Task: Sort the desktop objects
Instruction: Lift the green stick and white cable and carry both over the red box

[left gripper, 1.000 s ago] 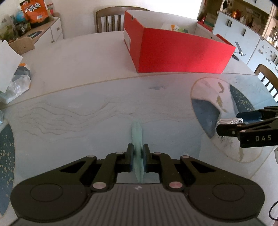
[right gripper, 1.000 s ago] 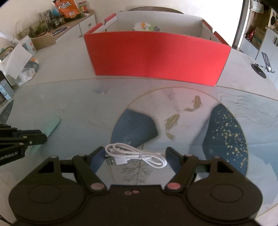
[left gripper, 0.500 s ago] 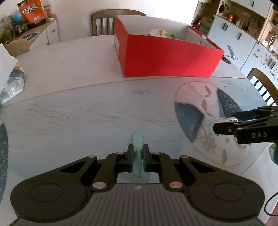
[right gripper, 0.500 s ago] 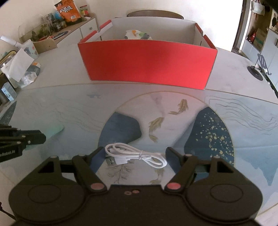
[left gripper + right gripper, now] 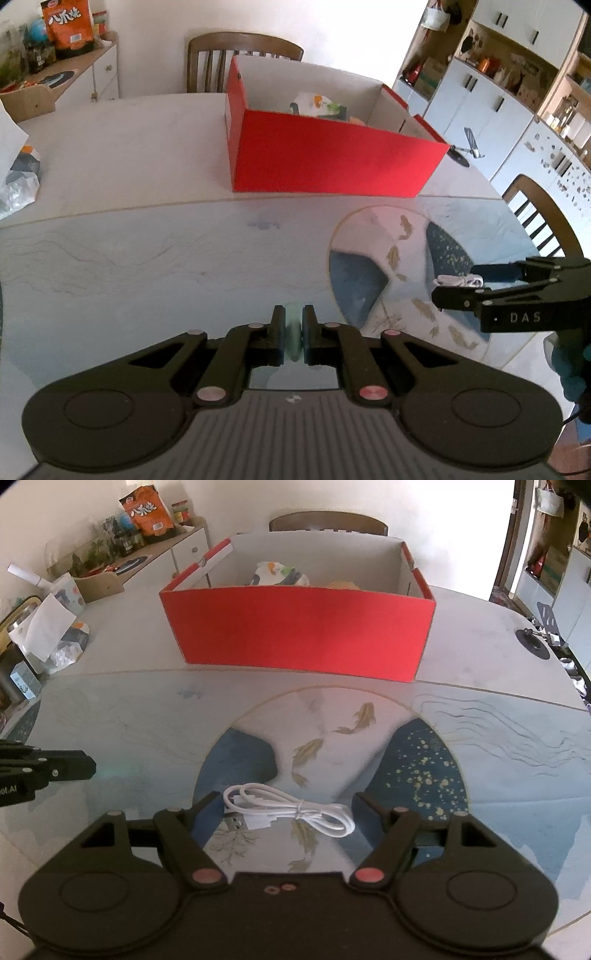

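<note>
My left gripper [image 5: 293,314] is shut on a thin pale green item [image 5: 294,332] that stands on edge between its pads, lifted off the table. The right gripper [image 5: 286,799] holds a bundled white USB cable [image 5: 295,806] lengthwise between its wide-set jaws, also above the table. In the left wrist view, the right gripper [image 5: 456,282] appears at the right edge with the cable [image 5: 458,280] in it. The left gripper [image 5: 90,766] reaches in from the left of the right wrist view. A red box [image 5: 332,162] [image 5: 303,635] stands open beyond both, with a patterned packet [image 5: 279,572] inside.
The round table carries a pale mat with a fish picture [image 5: 332,734]. A crumpled bag and papers [image 5: 18,181] lie at the far left. A small phone stand [image 5: 465,151] sits right of the box. Wooden chairs [image 5: 243,59] stand behind the table and at its right [image 5: 535,218].
Both grippers have risen and moved over the mat with their loads still gripped. More of the red box's inside shows in both views now.
</note>
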The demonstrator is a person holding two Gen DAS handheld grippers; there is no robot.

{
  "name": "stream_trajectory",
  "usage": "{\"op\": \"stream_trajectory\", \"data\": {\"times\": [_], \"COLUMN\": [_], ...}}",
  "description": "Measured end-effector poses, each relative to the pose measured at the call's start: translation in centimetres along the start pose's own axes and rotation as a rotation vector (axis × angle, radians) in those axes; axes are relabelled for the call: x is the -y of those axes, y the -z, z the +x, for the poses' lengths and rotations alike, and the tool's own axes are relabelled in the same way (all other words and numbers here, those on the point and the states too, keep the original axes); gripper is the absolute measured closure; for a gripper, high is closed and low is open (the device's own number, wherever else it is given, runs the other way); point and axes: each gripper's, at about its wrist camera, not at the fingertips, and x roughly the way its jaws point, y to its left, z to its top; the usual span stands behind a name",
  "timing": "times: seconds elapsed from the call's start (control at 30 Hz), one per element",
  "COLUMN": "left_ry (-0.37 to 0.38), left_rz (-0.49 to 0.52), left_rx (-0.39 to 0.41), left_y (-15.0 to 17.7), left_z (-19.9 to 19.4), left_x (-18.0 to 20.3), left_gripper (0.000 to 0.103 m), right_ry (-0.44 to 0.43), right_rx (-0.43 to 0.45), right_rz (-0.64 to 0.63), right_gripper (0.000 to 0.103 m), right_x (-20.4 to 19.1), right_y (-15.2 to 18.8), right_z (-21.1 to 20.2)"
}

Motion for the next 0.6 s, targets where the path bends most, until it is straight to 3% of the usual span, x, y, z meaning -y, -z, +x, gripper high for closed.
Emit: {"op": "stream_trajectory", "data": {"times": [0.6], "left_ry": [0.025], "left_rz": [0.034], "left_rx": [0.099], "left_y": [-4.7], "left_z": [-1.7], "left_x": [4.1], "left_gripper": [0.096], "right_ry": [-0.005], "right_rx": [0.072], "right_rz": [-0.051], "right_gripper": [0.027], "right_x": [2.9], "right_y": [-3.3], "right_z": [-4.4]}}
